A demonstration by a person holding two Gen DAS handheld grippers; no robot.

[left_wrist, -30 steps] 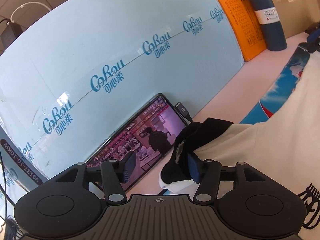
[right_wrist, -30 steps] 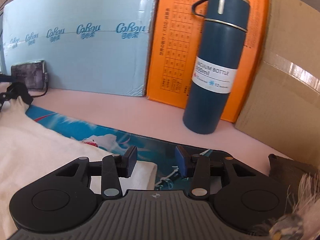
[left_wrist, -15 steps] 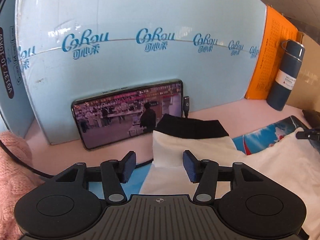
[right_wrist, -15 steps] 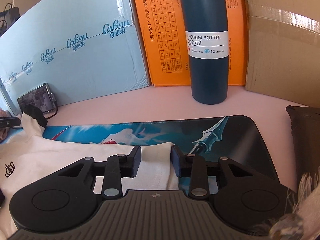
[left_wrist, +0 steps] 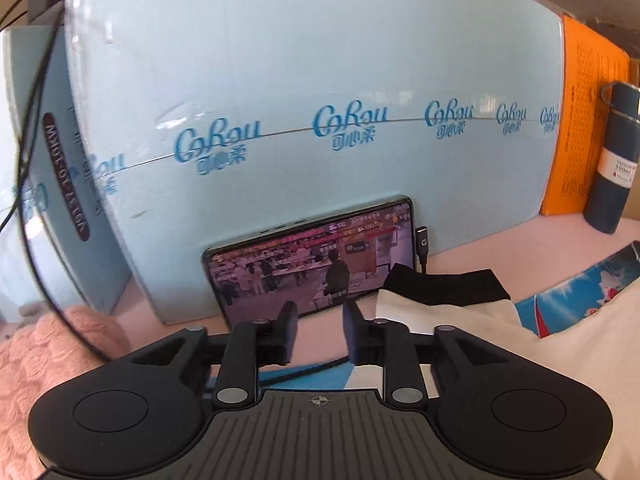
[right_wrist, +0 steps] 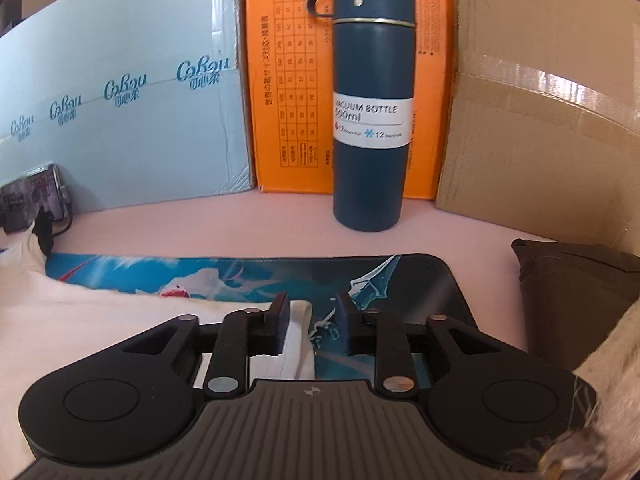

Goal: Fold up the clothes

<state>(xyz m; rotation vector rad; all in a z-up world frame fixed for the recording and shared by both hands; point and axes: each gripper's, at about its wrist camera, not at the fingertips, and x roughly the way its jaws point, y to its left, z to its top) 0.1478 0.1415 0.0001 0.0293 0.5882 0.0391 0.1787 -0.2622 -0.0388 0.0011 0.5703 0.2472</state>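
Ahead of the left claw: bare table, then phone and blue box blocking. Ahead of the right claw: flat mat, then bottle blocking.

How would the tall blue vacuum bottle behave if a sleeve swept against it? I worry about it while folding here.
The vacuum bottle stands upright, tall on a narrow base, so a push near its lid would likely tip it. Its round body would probably roll across the pink table after. It looks rigid, so dents seem likelier than breakage.
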